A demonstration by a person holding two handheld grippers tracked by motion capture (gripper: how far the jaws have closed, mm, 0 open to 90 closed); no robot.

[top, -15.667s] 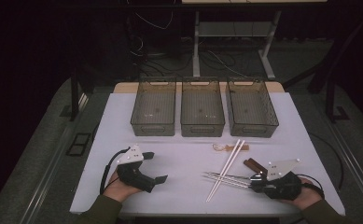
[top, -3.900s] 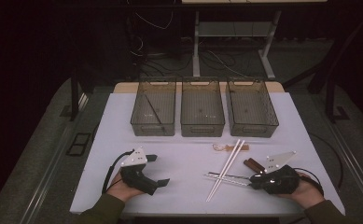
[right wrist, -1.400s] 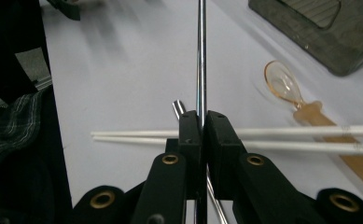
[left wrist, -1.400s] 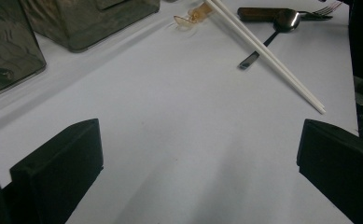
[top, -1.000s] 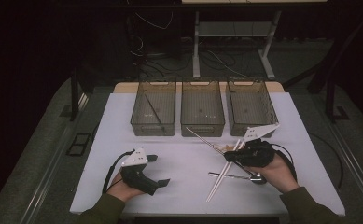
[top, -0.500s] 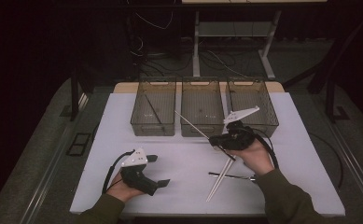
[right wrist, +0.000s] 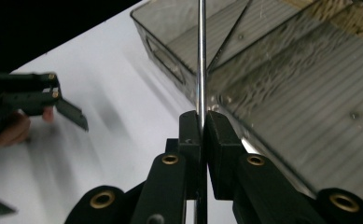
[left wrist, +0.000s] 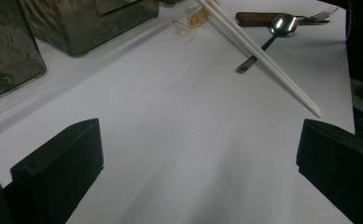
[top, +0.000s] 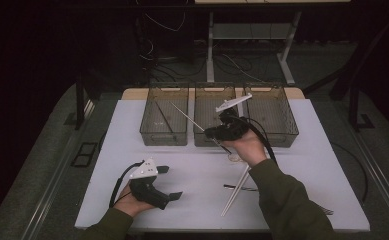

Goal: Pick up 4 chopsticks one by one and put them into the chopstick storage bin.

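The right gripper (top: 213, 132), jaws clamped on a metal chopstick (right wrist: 200, 60), had carried it up toward the left bin (top: 164, 114), probably for sorting; the left gripper (top: 169, 182) rested, jaws wide.

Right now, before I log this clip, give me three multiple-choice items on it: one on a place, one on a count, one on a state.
1. Where is the thin metal chopstick that the right tongs carry?
A. Flat on the table
B. In the air by the bins
C. Under the left hand

2. How many clear bins stand in the row at the back of the table?
A. Two
B. Three
C. Five

3. How do the left tongs stand?
A. Open, holding nothing
B. Shut on a spoon
C. Shut on the white chopsticks

Key: 1 B, the high view shows the rod slanting up before the left bin and middle bin. 2 B, with the right bin that makes three. 3 A, the left gripper view shows its jaws wide apart over bare table, the white chopsticks and spoon lying beyond.
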